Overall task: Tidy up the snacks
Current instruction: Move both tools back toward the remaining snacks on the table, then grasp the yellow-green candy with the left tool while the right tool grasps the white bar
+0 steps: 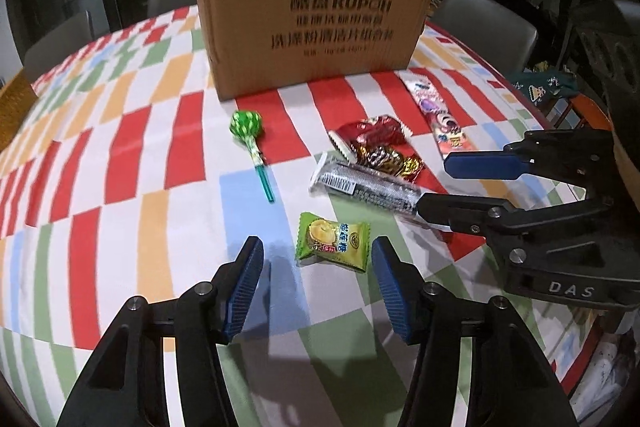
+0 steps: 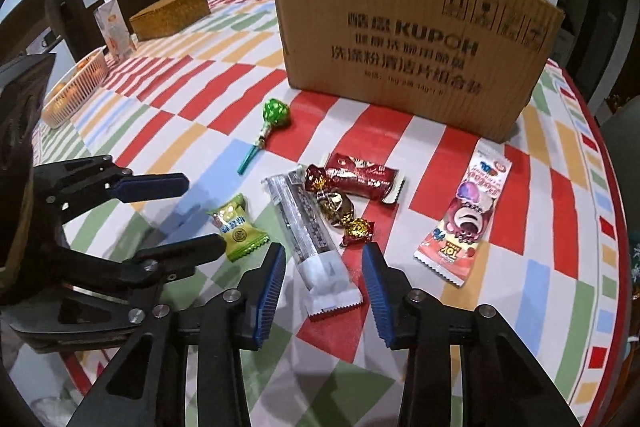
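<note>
A brown cardboard box (image 1: 316, 15) (image 2: 408, 39) stands at the back of the checked tablecloth. In front of it lie a green lollipop (image 1: 246, 127) (image 2: 274, 115), a green durian candy (image 1: 332, 241) (image 2: 236, 227), a silver bar (image 1: 364, 187) (image 2: 308, 227), a red wrapper (image 1: 372, 135) (image 2: 360, 175), gold-foil chocolates (image 1: 388, 159) (image 2: 340, 207) and a pink strawberry packet (image 1: 444, 119) (image 2: 464, 219). My left gripper (image 1: 318, 251) (image 2: 204, 211) is open, with the durian candy between its fingertips. My right gripper (image 2: 324, 259) (image 1: 434, 183) is open around the near end of the silver bar.
A woven box (image 2: 172, 13), a carton (image 2: 114, 27) and a white basket (image 2: 76, 83) stand at the table's far left. Grey chairs (image 1: 484, 23) stand behind the table. The table edge (image 2: 612, 227) curves close on the right.
</note>
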A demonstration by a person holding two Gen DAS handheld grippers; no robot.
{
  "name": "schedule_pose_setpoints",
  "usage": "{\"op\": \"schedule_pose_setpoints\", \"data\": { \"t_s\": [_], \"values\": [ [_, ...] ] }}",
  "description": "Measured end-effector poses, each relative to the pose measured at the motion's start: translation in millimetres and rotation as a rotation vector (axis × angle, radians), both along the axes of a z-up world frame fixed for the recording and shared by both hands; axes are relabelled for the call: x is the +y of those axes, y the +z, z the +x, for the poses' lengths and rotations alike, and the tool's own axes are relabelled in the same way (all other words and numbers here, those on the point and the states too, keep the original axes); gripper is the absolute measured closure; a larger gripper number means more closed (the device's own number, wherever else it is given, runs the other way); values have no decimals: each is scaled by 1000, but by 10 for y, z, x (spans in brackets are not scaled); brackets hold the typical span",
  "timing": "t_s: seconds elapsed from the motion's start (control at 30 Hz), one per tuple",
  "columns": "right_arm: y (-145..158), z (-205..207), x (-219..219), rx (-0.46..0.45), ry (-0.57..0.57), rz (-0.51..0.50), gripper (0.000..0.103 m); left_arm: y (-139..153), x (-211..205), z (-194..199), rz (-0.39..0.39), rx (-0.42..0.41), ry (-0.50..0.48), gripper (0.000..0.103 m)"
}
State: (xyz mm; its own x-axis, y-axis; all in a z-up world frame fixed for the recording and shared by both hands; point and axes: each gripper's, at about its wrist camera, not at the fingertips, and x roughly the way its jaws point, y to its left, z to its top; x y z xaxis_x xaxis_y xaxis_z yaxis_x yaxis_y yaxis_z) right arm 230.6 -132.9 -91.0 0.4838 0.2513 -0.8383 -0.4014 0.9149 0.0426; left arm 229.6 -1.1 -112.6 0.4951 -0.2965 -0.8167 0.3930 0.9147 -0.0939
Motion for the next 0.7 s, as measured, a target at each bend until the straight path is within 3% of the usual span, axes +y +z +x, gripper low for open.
{"op": "schedule_pose_setpoints", "data": {
  "t_s": [0.23,0.33,0.47,0.7],
  "values": [
    [-101,87,-2,32,7,15,66,-107,-55,106,2,23,-5,52],
    [-134,116,14,41,11,19,68,-108,-78,137,7,14,-1,59],
    [-166,163,29,59,14,39,70,-107,-78,157,-2,10,11,75],
    [-188,236,139,70,24,57,70,-85,-23,134,-33,21,44,78]
  ]
}}
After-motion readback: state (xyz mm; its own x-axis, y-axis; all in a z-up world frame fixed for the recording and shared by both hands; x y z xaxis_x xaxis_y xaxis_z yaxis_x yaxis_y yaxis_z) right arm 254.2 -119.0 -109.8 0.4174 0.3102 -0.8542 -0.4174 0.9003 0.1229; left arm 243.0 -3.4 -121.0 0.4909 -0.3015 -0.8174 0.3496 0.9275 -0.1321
